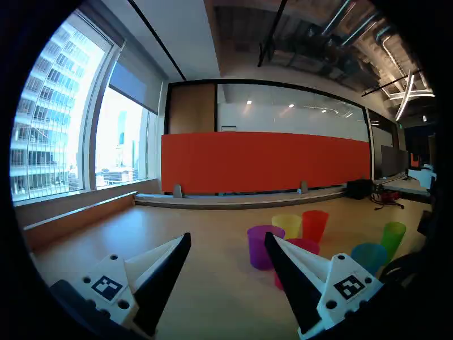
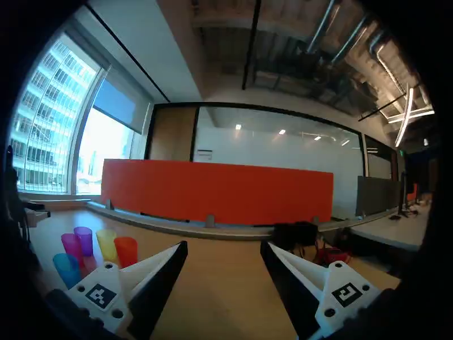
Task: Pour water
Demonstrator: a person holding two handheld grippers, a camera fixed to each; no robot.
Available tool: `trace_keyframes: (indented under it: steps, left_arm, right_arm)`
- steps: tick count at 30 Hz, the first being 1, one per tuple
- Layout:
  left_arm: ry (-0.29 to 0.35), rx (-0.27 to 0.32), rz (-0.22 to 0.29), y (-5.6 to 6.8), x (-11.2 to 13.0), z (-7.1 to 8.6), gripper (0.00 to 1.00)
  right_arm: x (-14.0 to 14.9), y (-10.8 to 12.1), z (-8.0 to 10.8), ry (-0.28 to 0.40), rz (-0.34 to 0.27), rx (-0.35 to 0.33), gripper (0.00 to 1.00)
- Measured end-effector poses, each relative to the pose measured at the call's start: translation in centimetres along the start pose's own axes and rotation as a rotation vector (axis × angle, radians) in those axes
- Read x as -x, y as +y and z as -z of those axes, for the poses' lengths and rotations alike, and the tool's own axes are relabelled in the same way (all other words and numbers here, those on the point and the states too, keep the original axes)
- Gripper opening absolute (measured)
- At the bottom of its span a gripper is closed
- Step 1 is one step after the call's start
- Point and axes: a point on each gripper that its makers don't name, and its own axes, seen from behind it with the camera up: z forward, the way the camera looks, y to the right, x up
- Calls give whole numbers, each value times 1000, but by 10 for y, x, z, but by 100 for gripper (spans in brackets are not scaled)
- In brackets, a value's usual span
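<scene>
left tongs (image 1: 226,249) wide open, empty; right tongs (image 2: 223,255) likewise. purple cup (image 1: 263,245) lower right, pink cup (image 1: 304,245) just beside. risk: tight cluster, finger clips neighbour during grasp, topples it.

A long orange wall (image 1: 266,161) stands at the far edge of the wooden bench (image 1: 209,294). Big windows (image 1: 51,124) show tall buildings outside. Pipes (image 2: 334,34) run along the ceiling. A black thing (image 2: 294,233) sits near the orange wall.
</scene>
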Motion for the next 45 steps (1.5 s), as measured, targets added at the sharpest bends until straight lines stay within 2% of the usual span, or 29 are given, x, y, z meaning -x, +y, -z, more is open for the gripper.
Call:
trace_keyframes:
  steps: [9, 17, 30, 45]
  left_arm:
    - [0, 0, 0, -1, 0, 0, 96]
    - [0, 0, 0, 0, 0, 0, 96]
    - [0, 0, 0, -1, 1, 0, 96]
    - [0, 0, 0, 0, 0, -1, 96]
  right_arm:
    - [28, 7, -2, -28, -51, 21, 99]
    - [44, 10, -2, -53, -57, 23, 99]
    - [56, 14, -6, -81, -64, 31, 99]
    - [55, 14, -4, -85, -63, 30, 99]
